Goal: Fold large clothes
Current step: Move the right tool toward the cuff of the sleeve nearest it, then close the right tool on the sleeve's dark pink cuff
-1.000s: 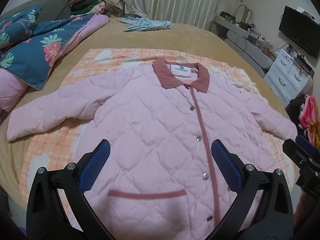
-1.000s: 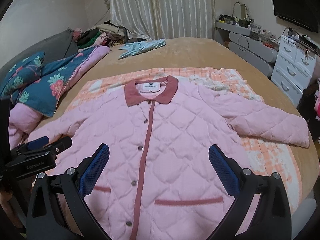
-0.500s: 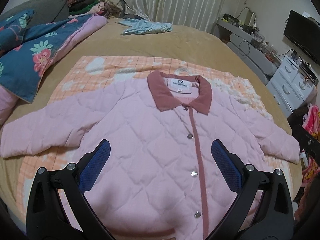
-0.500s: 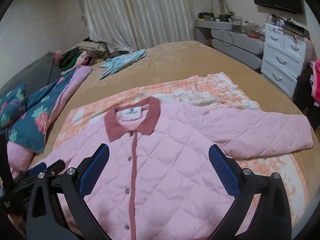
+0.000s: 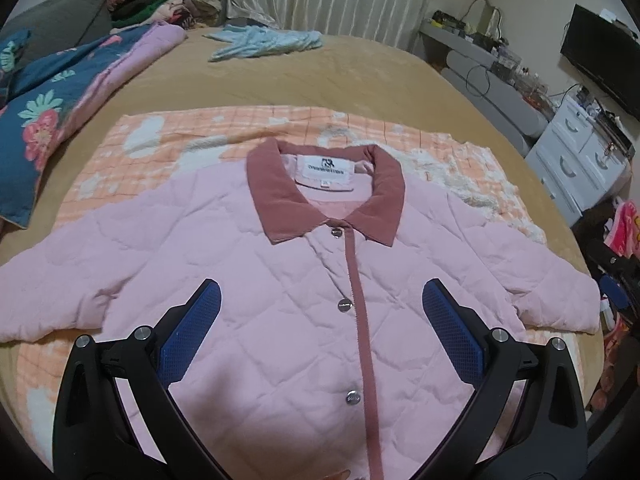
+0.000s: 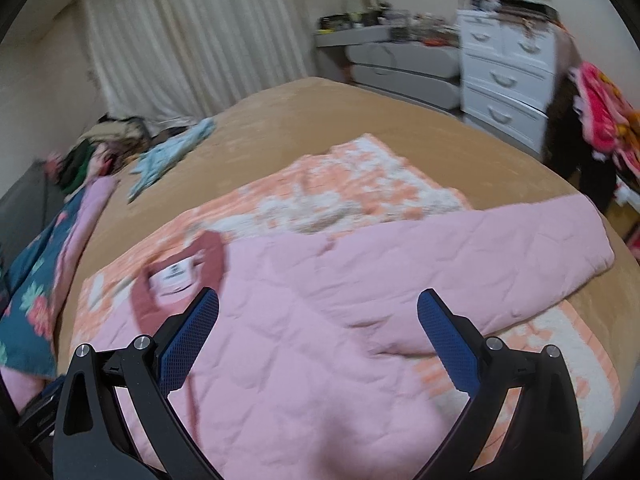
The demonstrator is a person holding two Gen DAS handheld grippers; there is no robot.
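i am holding both the left gripper and right gripper wide apart; the pink jacket is lying flat, nothing folded yet.

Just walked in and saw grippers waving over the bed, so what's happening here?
A person holds a two-finger gripper in each hand above a pink quilted jacket spread flat, front up and snapped shut, on an orange checked blanket on the bed. The left gripper hovers open over the chest; the right gripper hangs open over the shoulder and outstretched sleeve. Neither grips any fabric, so no fold has been made yet.
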